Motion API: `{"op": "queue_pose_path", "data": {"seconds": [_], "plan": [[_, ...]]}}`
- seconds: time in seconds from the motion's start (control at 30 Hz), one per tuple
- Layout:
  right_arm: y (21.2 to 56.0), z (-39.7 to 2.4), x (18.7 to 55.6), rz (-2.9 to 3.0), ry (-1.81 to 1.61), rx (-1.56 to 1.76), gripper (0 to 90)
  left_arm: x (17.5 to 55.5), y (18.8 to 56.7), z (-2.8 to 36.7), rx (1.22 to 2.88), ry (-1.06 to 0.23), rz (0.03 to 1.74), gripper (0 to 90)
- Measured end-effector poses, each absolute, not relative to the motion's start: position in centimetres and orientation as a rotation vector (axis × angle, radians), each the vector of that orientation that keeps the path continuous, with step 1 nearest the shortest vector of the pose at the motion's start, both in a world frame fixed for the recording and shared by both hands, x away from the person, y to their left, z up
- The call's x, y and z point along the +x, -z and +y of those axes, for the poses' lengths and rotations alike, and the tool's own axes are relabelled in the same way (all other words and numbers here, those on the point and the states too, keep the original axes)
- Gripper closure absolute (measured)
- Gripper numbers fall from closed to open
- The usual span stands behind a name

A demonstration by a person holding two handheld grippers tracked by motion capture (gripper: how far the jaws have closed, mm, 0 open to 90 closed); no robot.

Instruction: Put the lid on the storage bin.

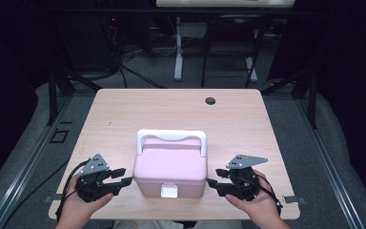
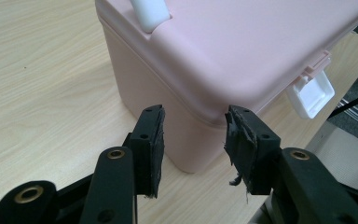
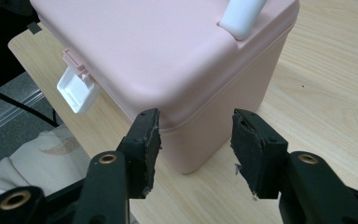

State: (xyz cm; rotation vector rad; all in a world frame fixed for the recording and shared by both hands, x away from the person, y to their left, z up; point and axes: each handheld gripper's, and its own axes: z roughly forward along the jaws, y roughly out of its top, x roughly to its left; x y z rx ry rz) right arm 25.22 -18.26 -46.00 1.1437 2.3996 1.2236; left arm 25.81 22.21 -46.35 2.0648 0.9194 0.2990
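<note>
Light wooden table [image 1: 124, 114] — one pink box [image 1: 170, 167] on it.

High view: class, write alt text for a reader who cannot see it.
A pink lidded box with a white handle and white front latch sits near the front edge of a wooden table. A hand-held left gripper and right gripper flank it, jaws open.

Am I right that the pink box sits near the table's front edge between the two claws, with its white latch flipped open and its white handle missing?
Not quite: the white handle is there, lying across the lid of the pink box, as the high view shows. The rest holds.
</note>
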Motion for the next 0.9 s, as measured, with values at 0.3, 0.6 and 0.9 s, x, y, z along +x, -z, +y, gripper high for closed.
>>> {"op": "queue_pose_path", "data": {"seconds": [0.3, 0.6, 0.9], "plan": [[46.3, -19.0, 25.7, 2.365, -1.229, 1.185, 51.4, 26.3, 46.4, 23.0, 2.051, -0.33, 0.947, 55.5], [46.9, -20.2, 26.5, 2.305, -1.208, 1.252, 57.5, 27.2, 47.2, 24.0, 2.012, -0.346, 1.008, 58.0], [48.3, -21.1, 27.3, 2.255, -1.161, 1.309, 70.1, 28.0, 48.1, 24.3, 1.981, -0.393, 1.058, 69.5]]}}
